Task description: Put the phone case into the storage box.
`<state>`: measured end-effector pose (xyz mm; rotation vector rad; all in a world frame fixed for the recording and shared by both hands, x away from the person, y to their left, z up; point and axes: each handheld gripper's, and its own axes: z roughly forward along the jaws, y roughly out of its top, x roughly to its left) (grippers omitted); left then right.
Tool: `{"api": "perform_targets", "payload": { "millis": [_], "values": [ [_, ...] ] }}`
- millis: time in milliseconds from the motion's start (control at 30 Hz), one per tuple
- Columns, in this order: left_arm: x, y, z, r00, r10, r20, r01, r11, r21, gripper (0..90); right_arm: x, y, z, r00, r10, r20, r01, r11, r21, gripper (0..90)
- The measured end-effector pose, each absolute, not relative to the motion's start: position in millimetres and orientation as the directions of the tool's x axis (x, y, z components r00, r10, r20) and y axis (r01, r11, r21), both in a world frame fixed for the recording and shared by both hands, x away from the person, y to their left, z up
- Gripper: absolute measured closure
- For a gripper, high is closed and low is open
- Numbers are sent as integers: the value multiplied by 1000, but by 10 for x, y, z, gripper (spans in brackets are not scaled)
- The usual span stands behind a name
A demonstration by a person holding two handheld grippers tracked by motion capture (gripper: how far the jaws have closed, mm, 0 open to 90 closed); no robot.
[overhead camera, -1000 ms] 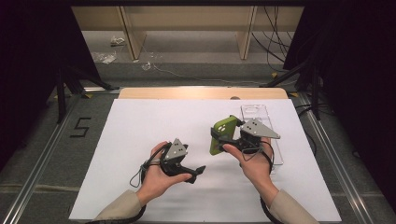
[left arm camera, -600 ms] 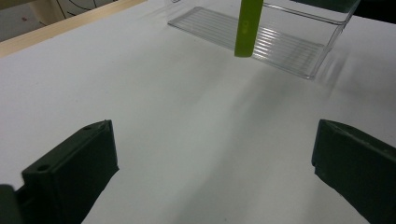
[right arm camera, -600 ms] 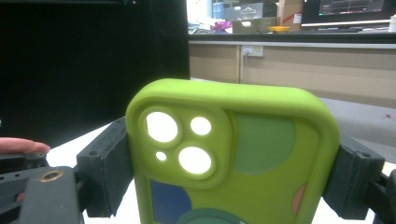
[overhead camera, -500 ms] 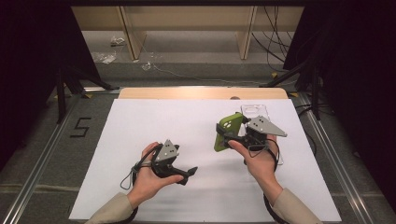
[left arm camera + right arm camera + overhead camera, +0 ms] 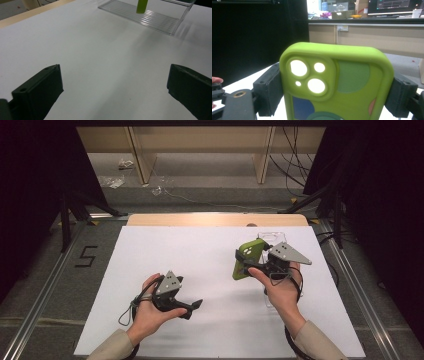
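A lime-green phone case (image 5: 247,256) with round coloured patches is held upright above the white sheet, right of centre. My right gripper (image 5: 253,268) is shut on it. In the right gripper view the case (image 5: 342,75) stands between the two black jaws, which press on its left and right edges, camera cut-outs at the upper left. My left gripper (image 5: 194,305) rests low over the near left of the sheet, open, with nothing between its jaws (image 5: 113,82). A clear plastic tray (image 5: 150,17) lies ahead of it, and the green case (image 5: 141,6) hangs above that tray.
The white sheet (image 5: 200,255) covers most of the table, with a wooden strip (image 5: 215,220) at its far edge. The clear tray (image 5: 265,239) lies under and behind my right hand. Dark stands and cables flank the table; a "5" mark (image 5: 86,256) sits on the floor at the left.
My right gripper has lifted the green case and carried it slightly right and away. My left gripper has drawn back toward the near left, staying open.
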<state>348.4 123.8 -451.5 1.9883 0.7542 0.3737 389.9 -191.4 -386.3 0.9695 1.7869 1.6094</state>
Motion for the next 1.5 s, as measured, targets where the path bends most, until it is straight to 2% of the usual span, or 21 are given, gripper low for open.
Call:
{"api": "perform_targets", "payload": {
  "millis": [533, 1500],
  "values": [
    [3466, 1459, -4575, 764, 644, -32, 389, -420, 820, 0, 3925, -1994, -3837, -576, 814, 71, 157, 25, 987, 178],
    [3412, 1724, -4608, 733, 679, -45, 414, -393, 821, 0, 4002, -2201, -3776, -517, 853, 68, 149, 11, 989, 178]
  ]
}}
